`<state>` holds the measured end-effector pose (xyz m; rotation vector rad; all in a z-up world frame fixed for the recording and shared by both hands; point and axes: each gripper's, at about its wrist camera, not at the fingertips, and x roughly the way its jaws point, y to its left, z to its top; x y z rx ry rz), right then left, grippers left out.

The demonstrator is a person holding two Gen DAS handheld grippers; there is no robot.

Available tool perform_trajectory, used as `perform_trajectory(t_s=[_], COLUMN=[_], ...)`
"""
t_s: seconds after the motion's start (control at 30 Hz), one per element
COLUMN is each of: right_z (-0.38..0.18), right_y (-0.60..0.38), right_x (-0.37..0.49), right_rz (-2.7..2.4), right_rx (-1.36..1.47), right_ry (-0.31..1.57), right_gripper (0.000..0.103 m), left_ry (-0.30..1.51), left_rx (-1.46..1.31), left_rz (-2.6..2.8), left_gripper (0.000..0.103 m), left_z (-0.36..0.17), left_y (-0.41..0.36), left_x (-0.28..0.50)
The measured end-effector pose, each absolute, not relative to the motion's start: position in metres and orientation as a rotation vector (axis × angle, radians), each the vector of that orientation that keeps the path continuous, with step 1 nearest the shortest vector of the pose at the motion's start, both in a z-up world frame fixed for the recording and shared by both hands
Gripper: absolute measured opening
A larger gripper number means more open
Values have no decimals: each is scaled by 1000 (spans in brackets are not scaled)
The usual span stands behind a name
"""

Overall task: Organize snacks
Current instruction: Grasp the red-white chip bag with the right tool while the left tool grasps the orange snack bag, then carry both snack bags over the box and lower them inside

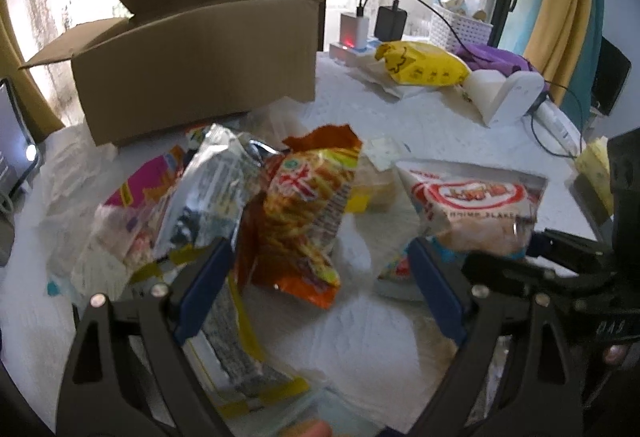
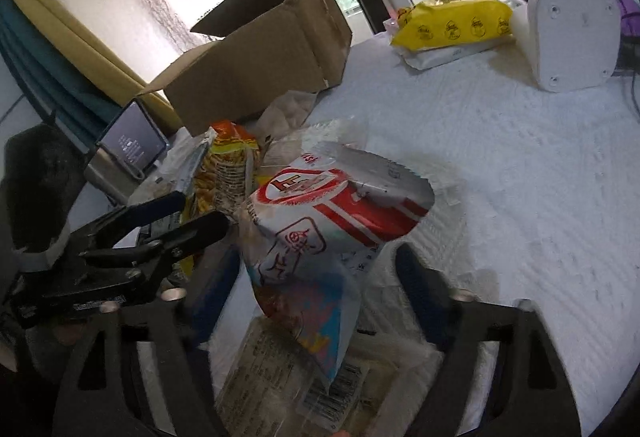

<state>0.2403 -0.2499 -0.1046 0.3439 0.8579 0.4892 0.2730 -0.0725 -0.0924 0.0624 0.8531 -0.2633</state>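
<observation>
Behind loose snack packets [image 1: 304,205] — open cardboard box [image 1: 192,65], contents hidden; left claw [image 1: 320,277] agape, right claw's [image 2: 320,277] grip unclear.

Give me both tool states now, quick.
Left tool: open, holding nothing.
Right tool: around the red-and-white snack bag; grip cannot be told.

2 black gripper frames with triangular cut-outs and silver screws are seen at the bottom of each frame: the left gripper [image 1: 320,269] and right gripper [image 2: 316,277], each fitted with blue pads [image 1: 436,285].
</observation>
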Motion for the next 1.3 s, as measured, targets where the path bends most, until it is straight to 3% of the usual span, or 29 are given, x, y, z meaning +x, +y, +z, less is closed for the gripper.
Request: perform_trajectory(t_s=[0.1,0.17,0.23,0.43,1.3], right_z=[-100,-98,-97,-88,-41], right_y=[-250,-253,-257,-274,-249], right_x=[238,237,237,238,252], right_rz=[490,496,494,483,519], right_rx=[310,312,319,342,258], right_ry=[839,829,821,779,674], right_gripper=[52,52,52,52,52], left_ry=[841,831,836,842,667], left_rx=[86,106,131,177,6], left_rz=[-267,-271,-270,-230,-274], left_gripper=[90,83,66,37,33], left_z=[-93,-94,-96,-100,-27], left_y=[-76,-79,-84,-88,-35], left_x=[279,282,287,299,285])
